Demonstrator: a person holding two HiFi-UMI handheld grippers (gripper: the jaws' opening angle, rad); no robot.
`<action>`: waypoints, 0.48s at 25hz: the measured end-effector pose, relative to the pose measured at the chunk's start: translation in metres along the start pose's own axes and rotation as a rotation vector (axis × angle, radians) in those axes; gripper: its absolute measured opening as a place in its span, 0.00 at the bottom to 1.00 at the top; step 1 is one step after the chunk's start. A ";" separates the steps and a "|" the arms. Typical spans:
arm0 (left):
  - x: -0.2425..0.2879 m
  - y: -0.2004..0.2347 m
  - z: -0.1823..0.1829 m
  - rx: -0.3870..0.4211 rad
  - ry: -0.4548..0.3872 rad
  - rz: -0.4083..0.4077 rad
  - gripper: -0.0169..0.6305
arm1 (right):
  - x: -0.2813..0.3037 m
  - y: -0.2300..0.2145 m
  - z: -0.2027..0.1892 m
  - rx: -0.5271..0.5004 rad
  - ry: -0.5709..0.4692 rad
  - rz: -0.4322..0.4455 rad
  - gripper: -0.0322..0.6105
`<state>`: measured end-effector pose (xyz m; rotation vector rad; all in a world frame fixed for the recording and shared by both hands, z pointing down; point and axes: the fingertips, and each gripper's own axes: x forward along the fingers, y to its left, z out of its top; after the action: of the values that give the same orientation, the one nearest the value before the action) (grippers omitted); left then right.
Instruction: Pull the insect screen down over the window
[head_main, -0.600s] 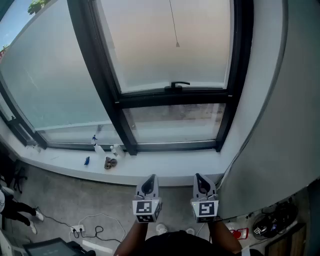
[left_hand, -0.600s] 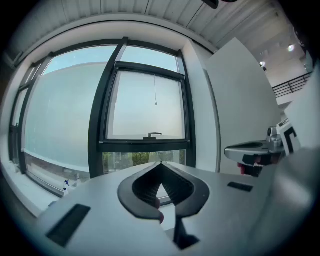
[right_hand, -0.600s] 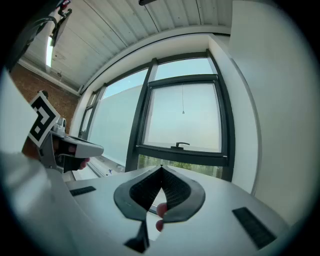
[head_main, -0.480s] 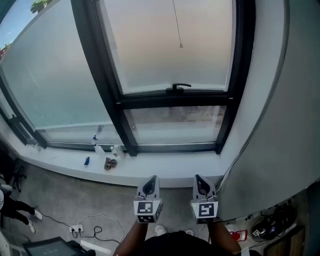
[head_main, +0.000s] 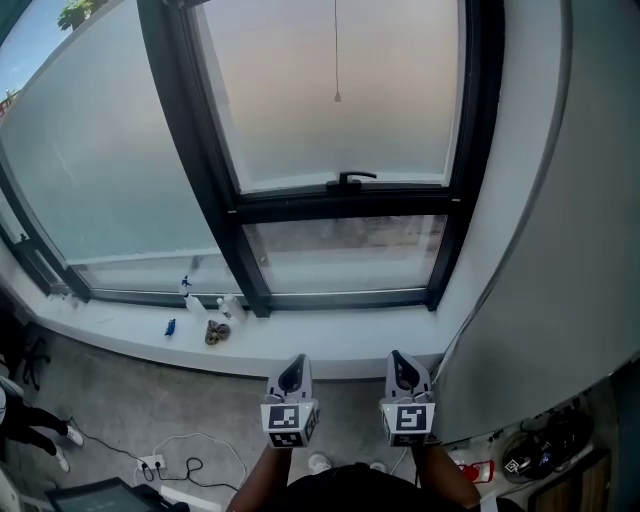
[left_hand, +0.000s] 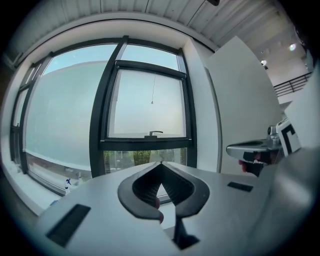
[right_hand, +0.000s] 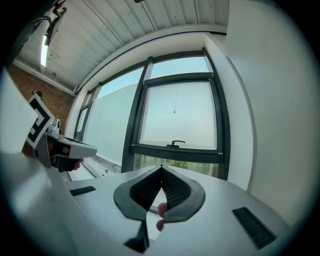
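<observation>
The left tool (head_main: 297, 362) and the right tool (head_main: 401, 360) are held side by side, low and close to the body, both pointing forward. The jaws of each tool are fully together, with nothing between them. The forearms (head_main: 258, 478) extend forward, roughly parallel.

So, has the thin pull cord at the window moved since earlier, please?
Yes: the pull cord has swung left; its tip now hangs left of the black window handle.
</observation>
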<state>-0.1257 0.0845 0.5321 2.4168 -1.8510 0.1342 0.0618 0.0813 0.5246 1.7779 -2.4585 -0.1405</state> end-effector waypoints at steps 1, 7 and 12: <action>0.001 -0.002 0.000 0.011 0.004 0.000 0.03 | 0.000 -0.003 -0.001 0.004 0.002 -0.007 0.05; 0.005 -0.016 0.006 0.012 0.000 -0.030 0.03 | -0.003 -0.007 0.004 0.006 -0.017 -0.020 0.05; 0.004 -0.008 -0.001 -0.047 0.009 -0.022 0.03 | -0.005 -0.003 0.006 0.011 -0.043 0.002 0.05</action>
<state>-0.1166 0.0827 0.5337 2.4002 -1.8026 0.0977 0.0656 0.0852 0.5184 1.7958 -2.4952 -0.1668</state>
